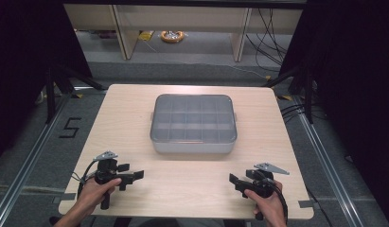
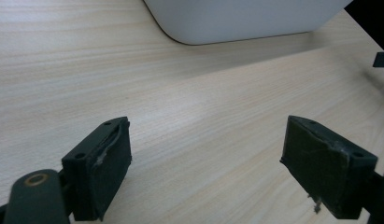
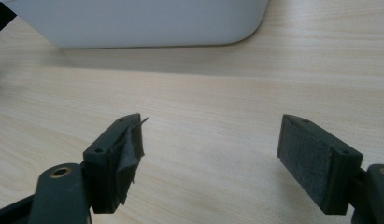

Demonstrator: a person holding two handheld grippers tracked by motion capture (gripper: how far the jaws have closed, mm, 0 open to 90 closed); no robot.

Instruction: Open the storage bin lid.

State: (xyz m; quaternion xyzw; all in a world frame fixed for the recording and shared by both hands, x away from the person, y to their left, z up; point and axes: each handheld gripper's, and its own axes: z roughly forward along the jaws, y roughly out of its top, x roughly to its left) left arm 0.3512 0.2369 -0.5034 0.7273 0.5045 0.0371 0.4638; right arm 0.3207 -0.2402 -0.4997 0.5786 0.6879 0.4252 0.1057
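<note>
High view shows the grey compartment box (image 1: 193, 124) with its clear lid on, sitting in the middle of the wooden table (image 1: 126, 118). Nearer the person than the box, off to its left, the left gripper (image 1: 135, 175) rests low with jaws spread wide, grasping nothing. To the box's near right, the right gripper (image 1: 233, 180) is likewise released and empty. Both stand well apart from the box.

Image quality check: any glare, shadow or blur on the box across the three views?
High view: sharp, soft glare on the box lid. Left gripper view: box white and featureless, casting a soft shadow on the table. Right gripper view: same shadow under the box; pads nearest slightly soft.
</note>
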